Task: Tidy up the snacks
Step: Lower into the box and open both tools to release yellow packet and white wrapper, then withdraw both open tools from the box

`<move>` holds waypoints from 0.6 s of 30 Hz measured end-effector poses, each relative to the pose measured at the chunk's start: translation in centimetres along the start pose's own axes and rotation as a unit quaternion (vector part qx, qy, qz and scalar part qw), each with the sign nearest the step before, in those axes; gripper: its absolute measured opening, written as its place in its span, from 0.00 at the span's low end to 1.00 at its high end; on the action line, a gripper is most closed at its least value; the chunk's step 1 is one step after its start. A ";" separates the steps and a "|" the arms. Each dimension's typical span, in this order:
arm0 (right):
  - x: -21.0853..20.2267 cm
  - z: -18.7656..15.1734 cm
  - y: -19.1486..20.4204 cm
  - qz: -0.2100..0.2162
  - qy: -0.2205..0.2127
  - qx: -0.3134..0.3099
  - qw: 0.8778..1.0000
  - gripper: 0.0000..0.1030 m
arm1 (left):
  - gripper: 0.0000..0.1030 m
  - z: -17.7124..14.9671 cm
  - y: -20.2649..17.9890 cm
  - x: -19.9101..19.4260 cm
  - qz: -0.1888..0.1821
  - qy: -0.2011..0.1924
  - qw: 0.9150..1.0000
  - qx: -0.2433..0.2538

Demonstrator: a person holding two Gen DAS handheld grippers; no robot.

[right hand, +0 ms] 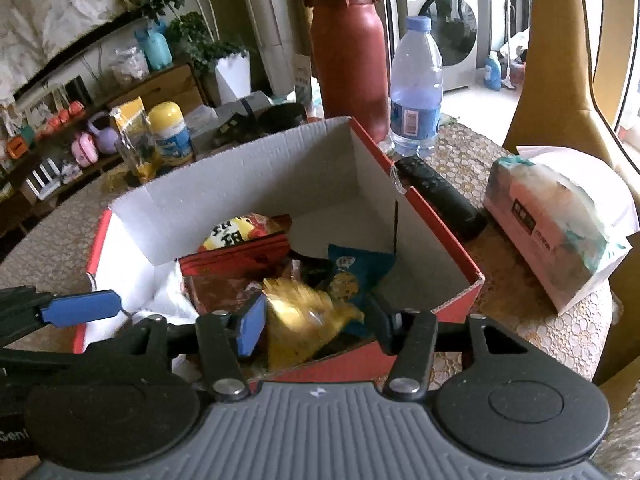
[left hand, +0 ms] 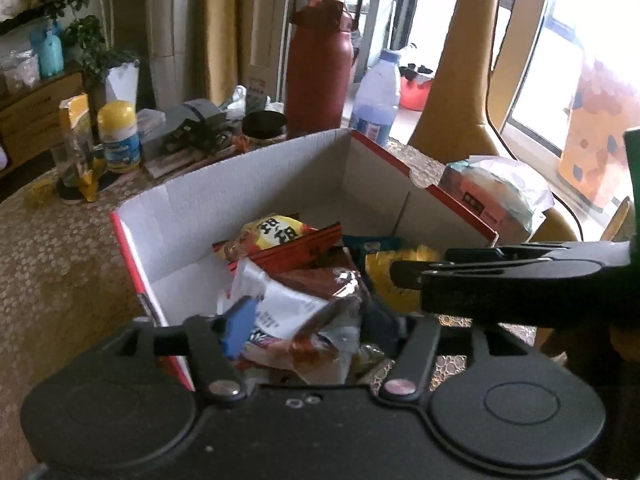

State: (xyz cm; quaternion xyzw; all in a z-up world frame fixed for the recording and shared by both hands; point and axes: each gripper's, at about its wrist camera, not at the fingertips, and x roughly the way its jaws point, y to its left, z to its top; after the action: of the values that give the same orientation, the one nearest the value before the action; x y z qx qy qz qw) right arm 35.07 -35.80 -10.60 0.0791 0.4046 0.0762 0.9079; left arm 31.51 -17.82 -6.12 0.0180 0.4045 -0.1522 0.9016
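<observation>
Nearest the right wrist camera, the right tool (right hand: 316, 322) is clamped on a crinkled yellow snack bag (right hand: 304, 316), held just over the near edge of the red cardboard box (right hand: 436, 220). The left tool (left hand: 316, 330) hangs over the same box with a white-and-brown packet (left hand: 288, 312) between its fingers; it seems to grip it, though blur and overlapping wrappers make the contact hard to confirm.

Inside the box I count about five more packets: one blue (right hand: 356, 276), one red flat pouch (right hand: 236, 258), one yellow-and-red with black characters (right hand: 236, 232), one brown (right hand: 216, 290), one white (right hand: 168, 296). Those underneath are partly hidden.

Beside the box on the lace-covered worktop (right hand: 472, 172) lie one black remote (right hand: 436, 196) and one tissue pack (right hand: 560, 216), cut off in the left view. Farther back stand one water bottle (right hand: 416, 84), one tall red flask (right hand: 348, 52) and one yellow-lidded canister (right hand: 170, 132).
</observation>
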 end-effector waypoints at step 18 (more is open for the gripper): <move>-7.2 -1.9 0.7 0.036 -0.041 -0.012 0.998 0.80 | 0.96 -1.7 -0.7 -6.8 0.003 -0.057 0.998 0.022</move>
State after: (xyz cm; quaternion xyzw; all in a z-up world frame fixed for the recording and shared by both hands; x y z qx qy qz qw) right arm 28.89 -36.40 -6.52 0.0859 0.3630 0.1107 0.9212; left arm 25.81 -16.45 -2.19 0.0300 0.3492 -0.1588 0.9230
